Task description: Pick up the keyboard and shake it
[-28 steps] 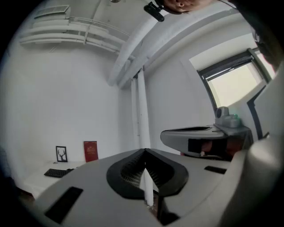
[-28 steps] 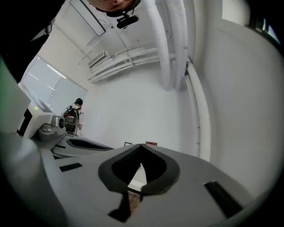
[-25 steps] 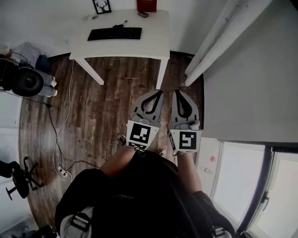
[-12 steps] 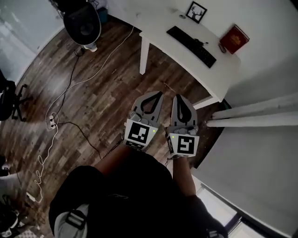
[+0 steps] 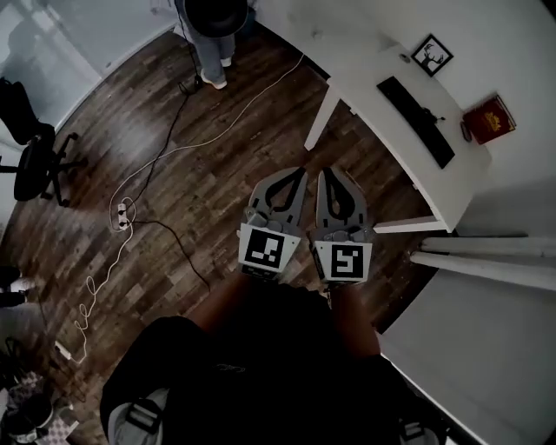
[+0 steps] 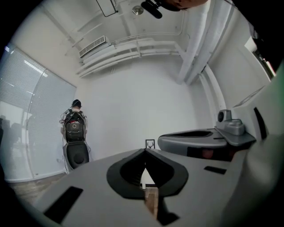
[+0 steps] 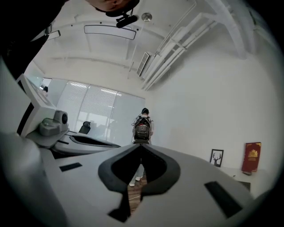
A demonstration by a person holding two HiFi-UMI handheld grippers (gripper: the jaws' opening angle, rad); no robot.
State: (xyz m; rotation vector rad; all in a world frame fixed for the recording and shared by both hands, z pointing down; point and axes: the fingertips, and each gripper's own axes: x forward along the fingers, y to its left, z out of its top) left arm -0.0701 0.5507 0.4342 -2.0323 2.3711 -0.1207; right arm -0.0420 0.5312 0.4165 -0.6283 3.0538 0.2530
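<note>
The black keyboard (image 5: pixel 417 122) lies on a white table (image 5: pixel 391 130) at the upper right of the head view, well away from both grippers. My left gripper (image 5: pixel 301 171) and right gripper (image 5: pixel 323 172) are held side by side over the wooden floor, both shut and empty. In the left gripper view the jaws (image 6: pixel 144 150) meet at a point, with the right gripper's body (image 6: pixel 199 137) beside them. The right gripper view shows its own jaws (image 7: pixel 140 145) touching too, and the left gripper (image 7: pixel 84 142) to the left. Neither gripper view shows the keyboard.
A deer picture (image 5: pixel 432 54) and a red book (image 5: pixel 491 117) stand behind the keyboard. A person with a backpack (image 5: pixel 213 26) stands at the top. An office chair (image 5: pixel 35 161) and a white cable (image 5: pixel 130 209) are on the floor at left. A wall corner (image 5: pixel 486 261) is close on the right.
The whole view has swung: the table and keyboard went from top centre to the upper right. The person with the backpack came closer to top centre. Both grippers stayed shut, side by side.
</note>
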